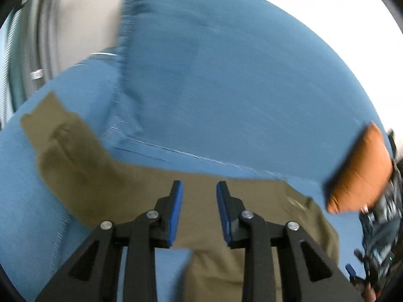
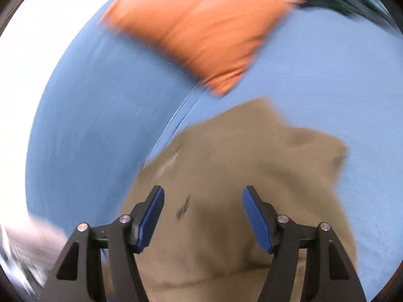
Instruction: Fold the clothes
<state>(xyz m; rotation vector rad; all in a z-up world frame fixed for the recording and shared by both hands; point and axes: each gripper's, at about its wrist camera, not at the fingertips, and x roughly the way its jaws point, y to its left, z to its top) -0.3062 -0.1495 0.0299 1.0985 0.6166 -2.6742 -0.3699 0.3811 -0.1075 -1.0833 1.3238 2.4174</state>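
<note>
Left gripper, seemingly empty, tilts down over olive garment.

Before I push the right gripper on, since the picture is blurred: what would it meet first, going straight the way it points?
Most likely the olive garment, lying on the blue cloth ahead of its open fingers; depth is unclear.

Rumpled olive garment on blue cloth

Both wrist views downward, sharing olive garment
</note>
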